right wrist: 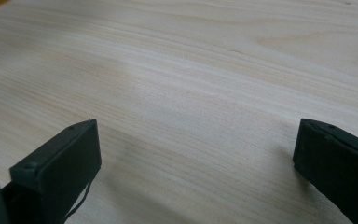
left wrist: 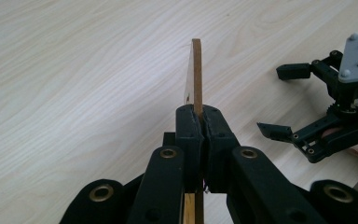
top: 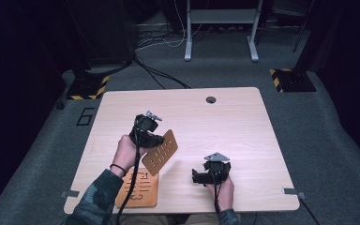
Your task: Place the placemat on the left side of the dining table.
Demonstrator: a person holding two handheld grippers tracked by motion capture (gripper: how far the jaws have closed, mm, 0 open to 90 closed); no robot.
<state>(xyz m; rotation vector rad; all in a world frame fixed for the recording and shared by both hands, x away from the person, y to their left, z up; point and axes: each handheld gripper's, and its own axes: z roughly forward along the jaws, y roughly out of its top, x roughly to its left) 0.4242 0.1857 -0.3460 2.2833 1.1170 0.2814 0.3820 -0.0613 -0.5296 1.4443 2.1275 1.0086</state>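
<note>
A thin brown board with cut-out marks (top: 160, 152) hangs tilted above the table, and my left gripper (top: 155, 140) is shut on its edge. In the left gripper view the board (left wrist: 196, 74) stands edge-on, pinched between the two black pads (left wrist: 189, 130). A second, orange board (top: 139, 188) with similar marks lies flat at the table's front left edge, partly under the person's left forearm. My right gripper (top: 198, 177) rests low near the front of the table, pointing left, open with nothing between its fingers (right wrist: 60, 163). It also appears at the right of the left gripper view as the open right gripper (left wrist: 279, 100).
The light wooden table (top: 225, 126) has a round cable hole (top: 210, 100) near its far edge. Beyond it stand a white desk frame (top: 220, 28), cables on the grey carpet and two hazard-striped floor plates (top: 88, 88).
</note>
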